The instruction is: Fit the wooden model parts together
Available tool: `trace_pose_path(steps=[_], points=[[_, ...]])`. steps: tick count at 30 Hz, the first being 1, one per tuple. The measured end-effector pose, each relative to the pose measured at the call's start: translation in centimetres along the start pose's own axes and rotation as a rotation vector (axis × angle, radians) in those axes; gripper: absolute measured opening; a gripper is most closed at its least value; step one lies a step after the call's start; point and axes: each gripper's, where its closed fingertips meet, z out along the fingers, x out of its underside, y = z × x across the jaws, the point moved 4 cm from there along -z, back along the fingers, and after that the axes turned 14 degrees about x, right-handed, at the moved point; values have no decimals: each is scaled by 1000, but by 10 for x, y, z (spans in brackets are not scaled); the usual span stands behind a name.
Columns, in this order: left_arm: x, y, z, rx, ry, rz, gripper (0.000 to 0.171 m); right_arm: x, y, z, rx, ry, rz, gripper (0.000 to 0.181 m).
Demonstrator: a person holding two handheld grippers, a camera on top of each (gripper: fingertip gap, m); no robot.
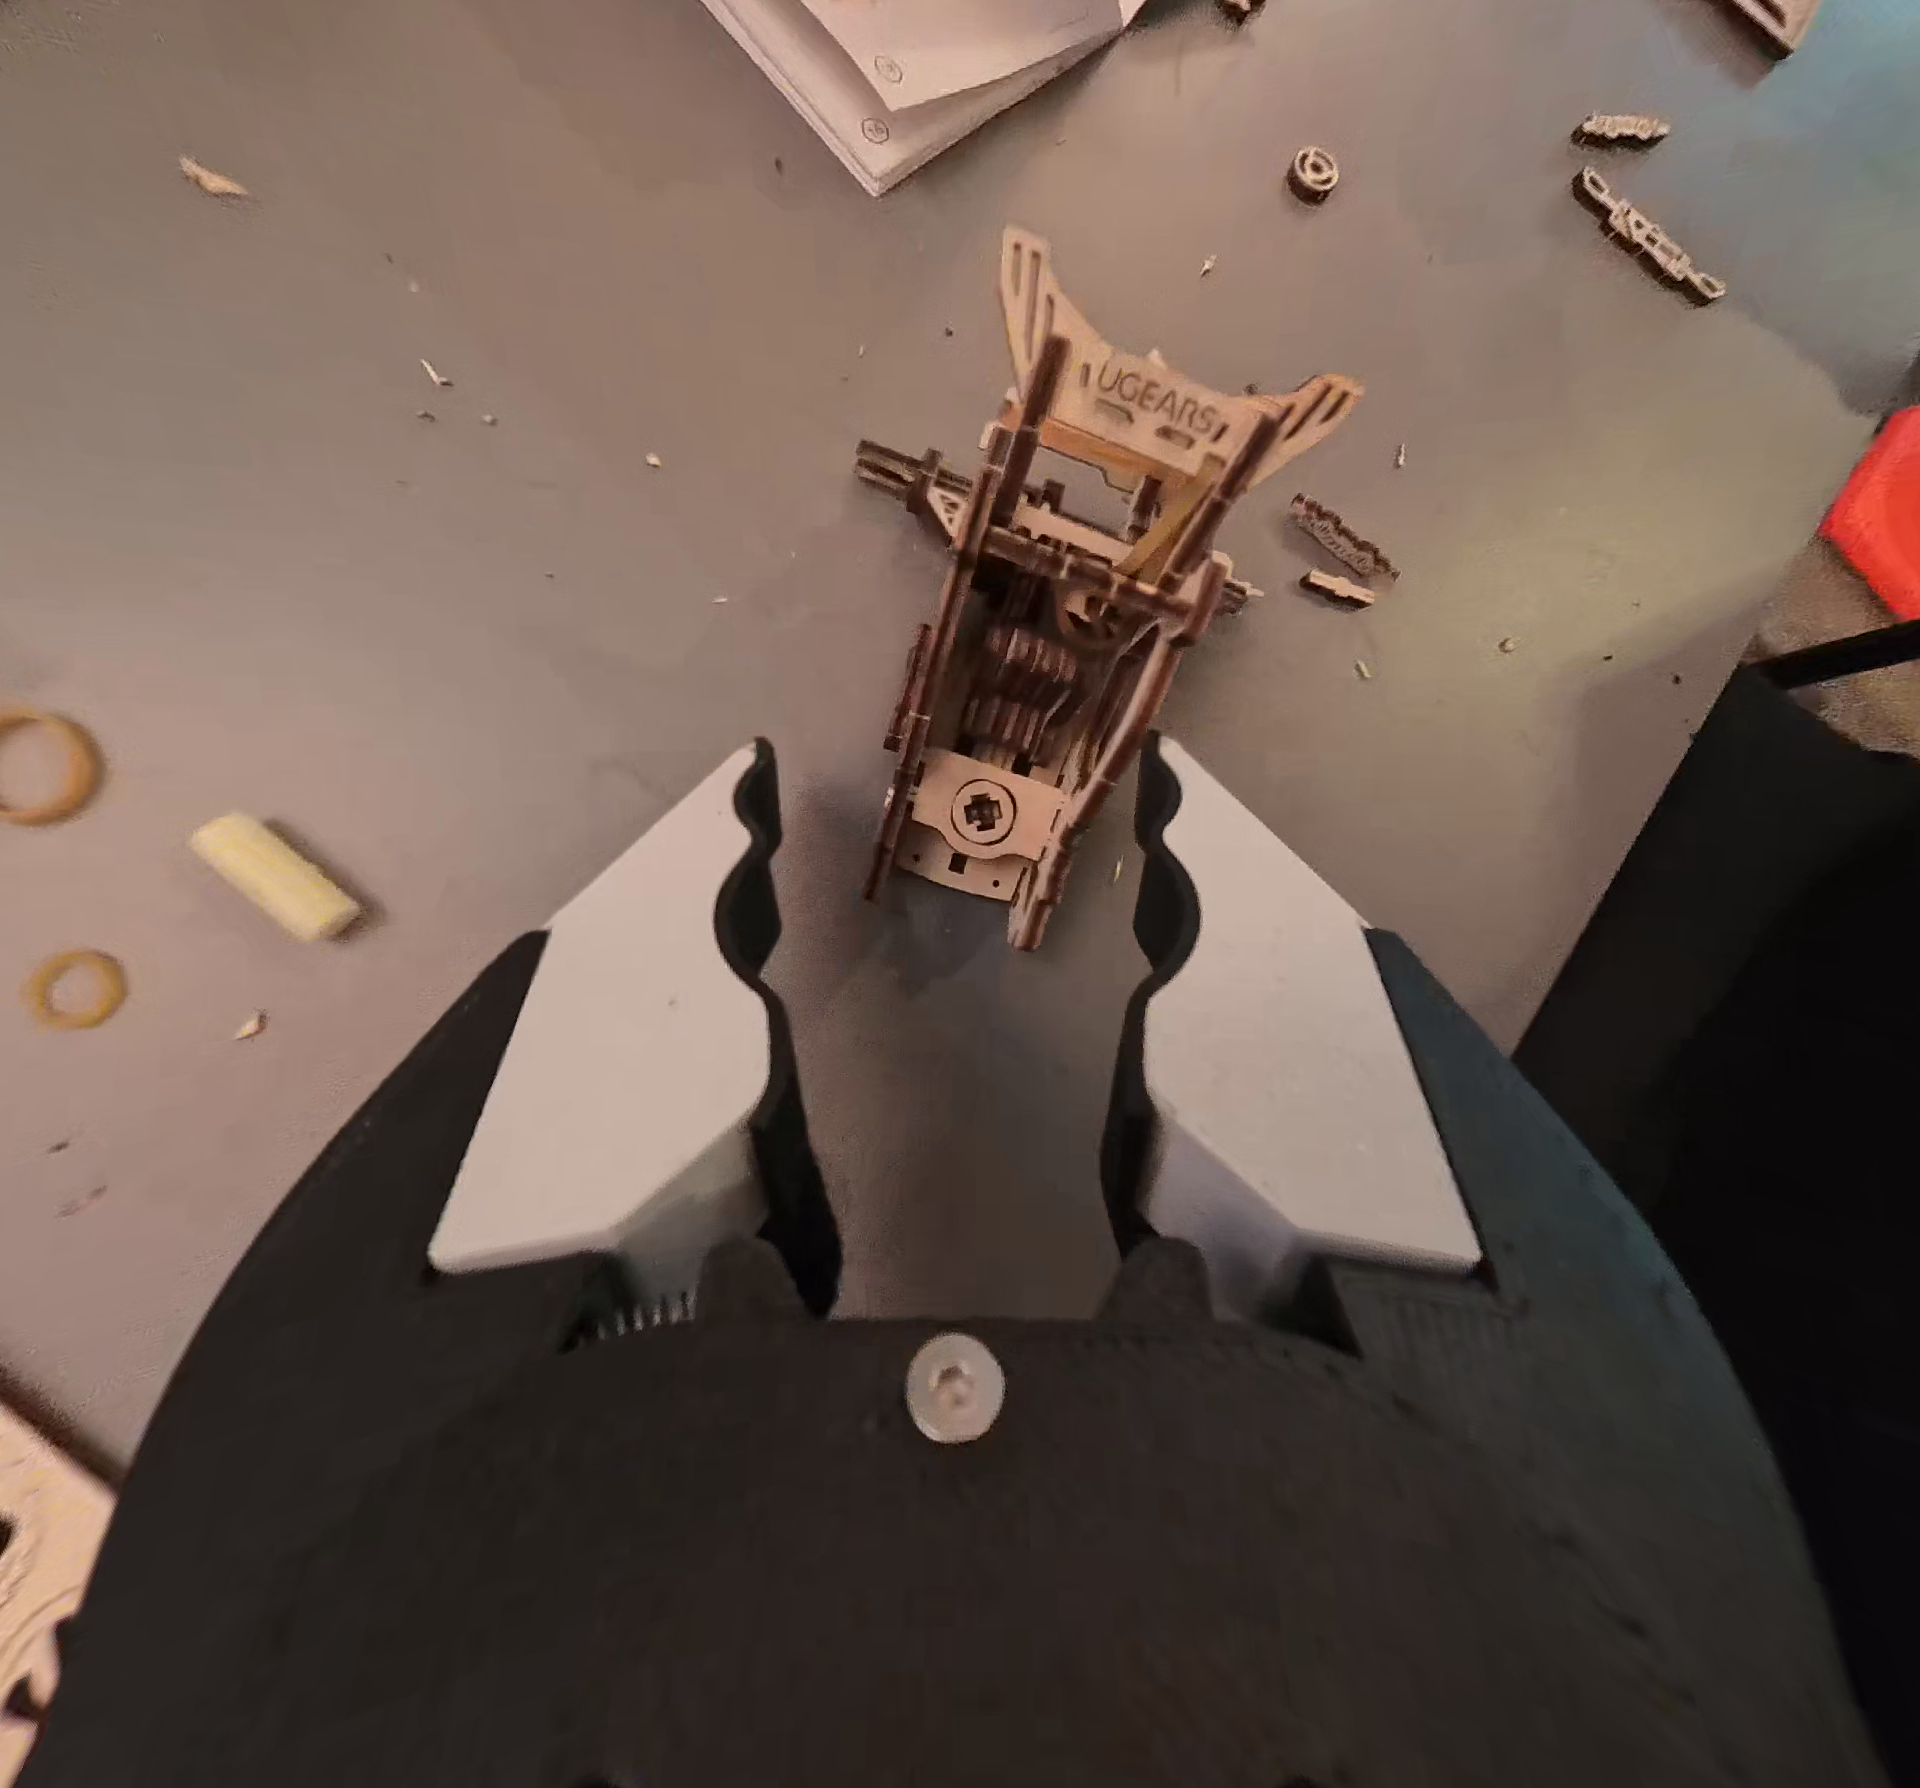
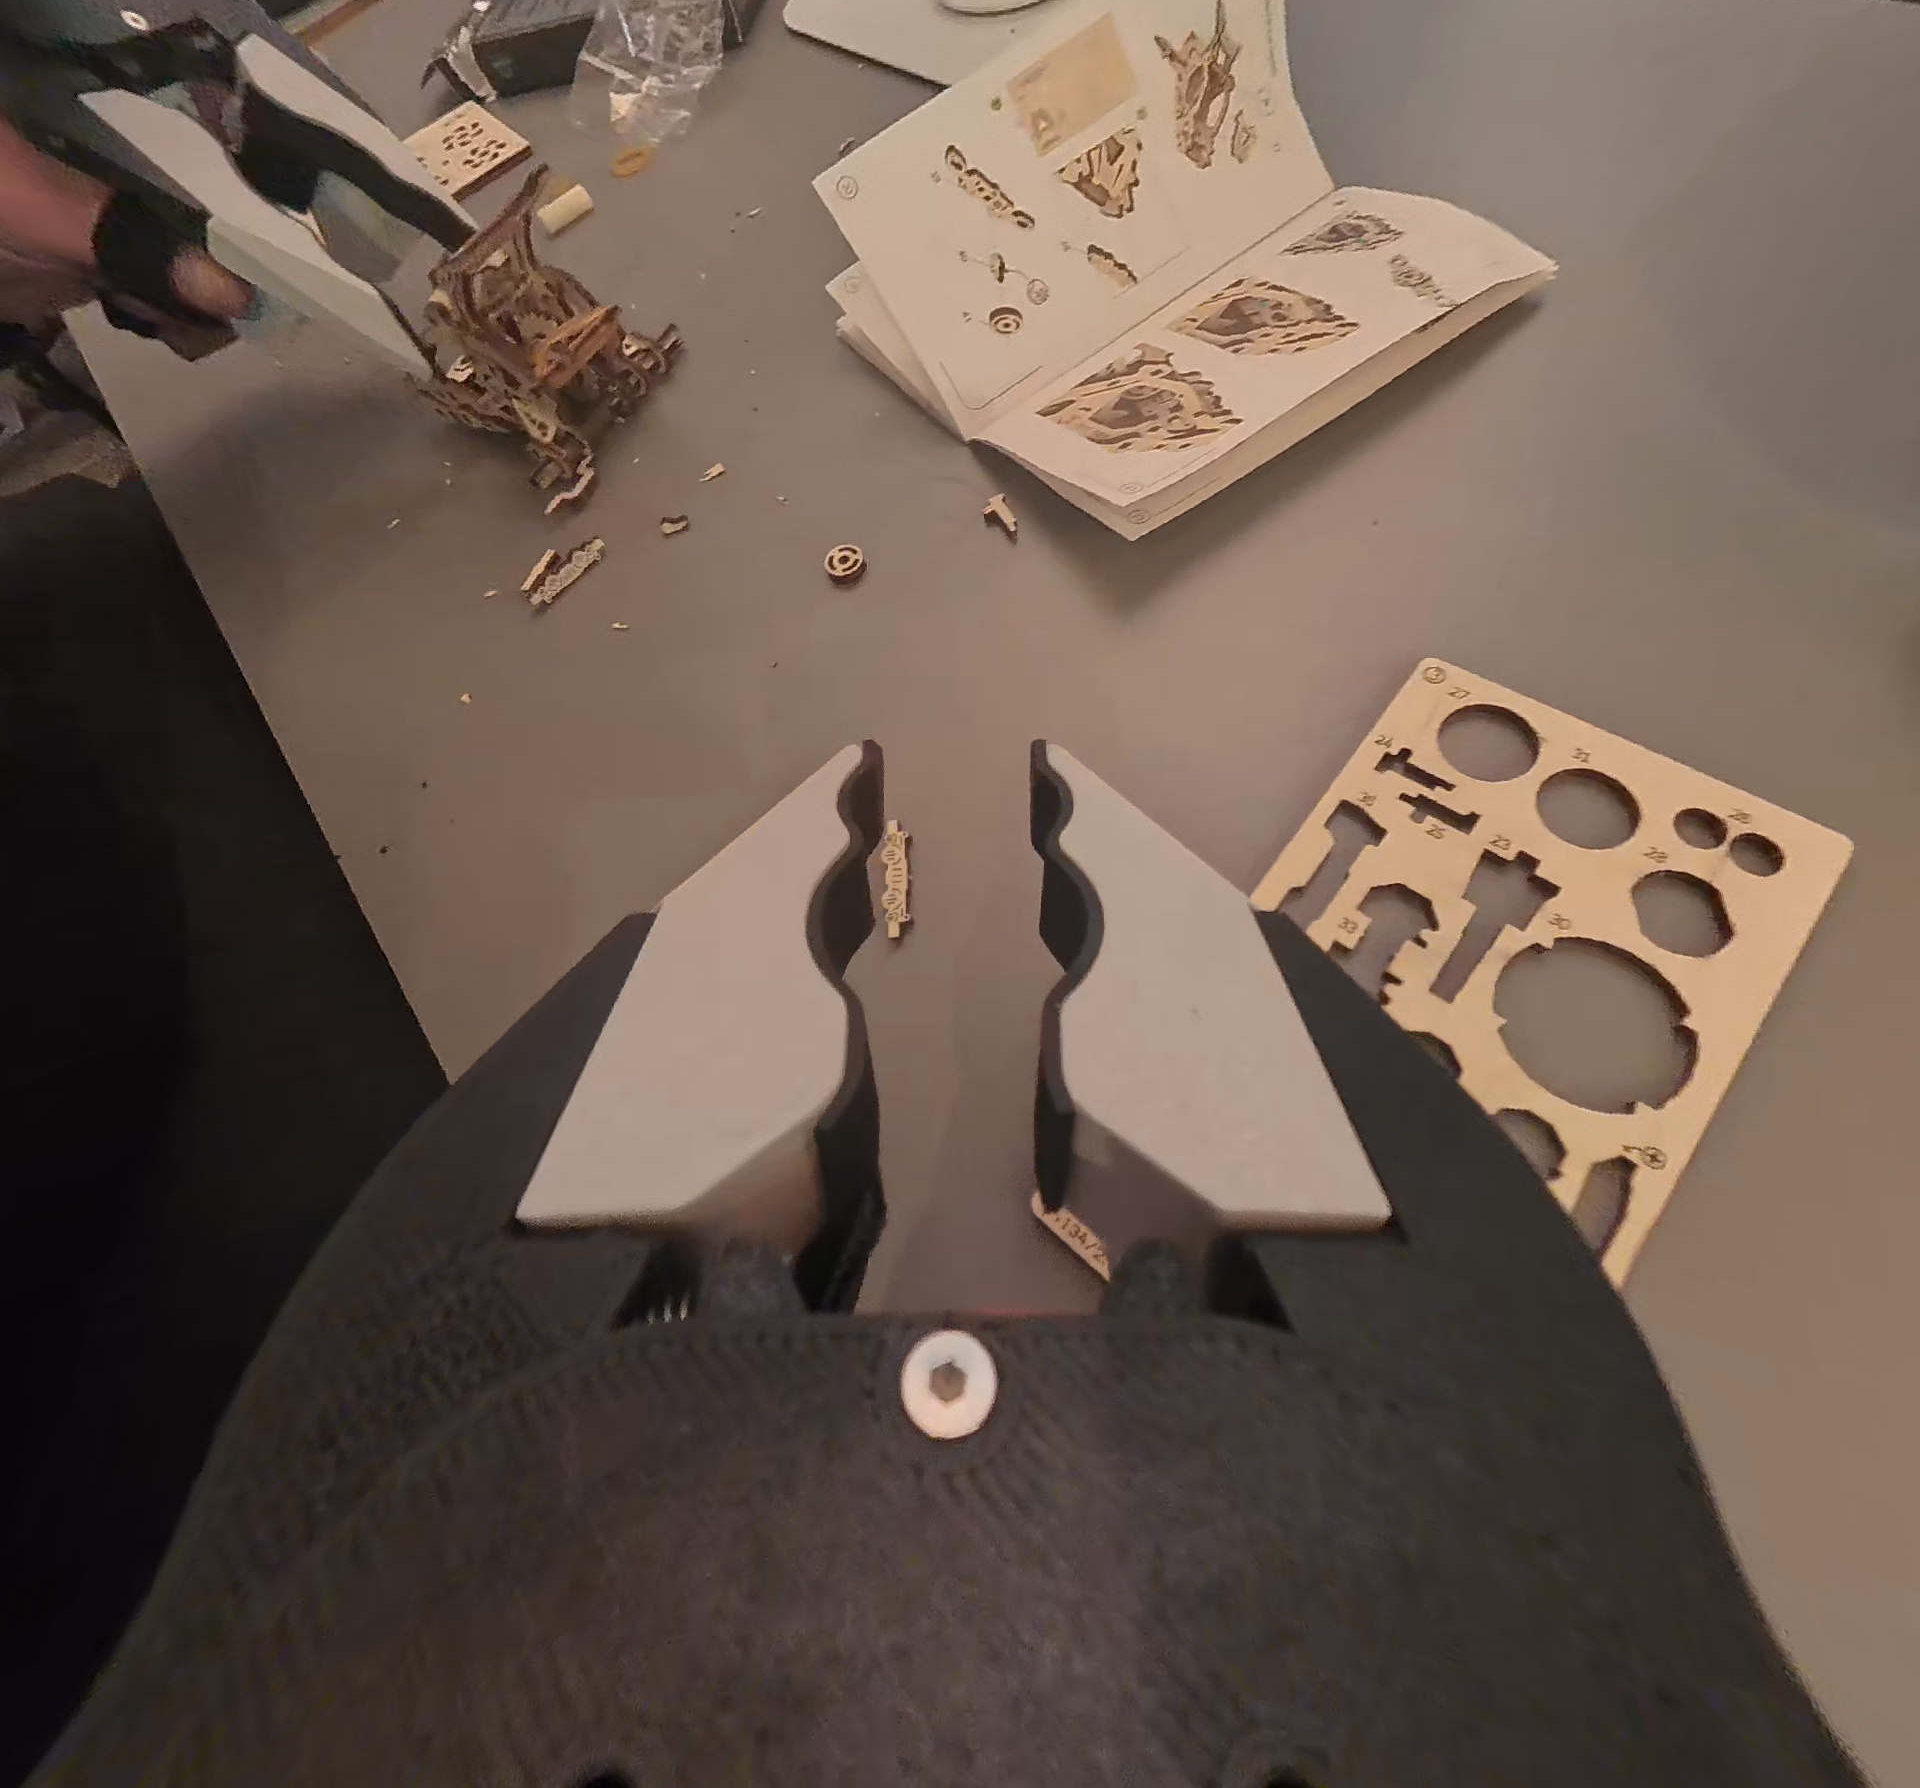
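Nearest us, our right gripper (image 2: 956,782) hangs low over the grey table (image 2: 1351,533) with its jaws parted and gripping nothing; 1 small wooden strip (image 2: 896,881) lies between them, hugging the left finger, so we judge it is the piece we mean to pick up next. Just to the right lies 1 punched-out parts sheet (image 2: 1621,917), its holes showing where pieces came from. Our left gripper (image 1: 956,782) is likewise released, its 2 fingers flanking the near end of the half-built wooden model (image 1: 1049,637) without clamping it, probably poised to steady it for a fitting. Farther off we count 1 ring-shaped part (image 2: 845,564), a few loose slivers, and 1 open instruction booklet (image 2: 1174,284), spread flat for reference.
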Motion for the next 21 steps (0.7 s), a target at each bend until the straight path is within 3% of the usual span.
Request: trace_pose_path(steps=[2, 4, 16, 21], points=[[0, -1, 3, 28, -33, -16, 50, 3, 2, 1, -9, 6, -2, 26], [0, -2, 5, 27, -49, -19, 45, 5, 3, 2, -14, 5, 4, 25], [-7, 7, 8, -197, -259, -235, 45, 10, 3, 8, -29, -18, 52, 23], [-7, -14, 26, -122, -278, -281, 53, 12, 6, 11, -23, 4, 33, 23]])
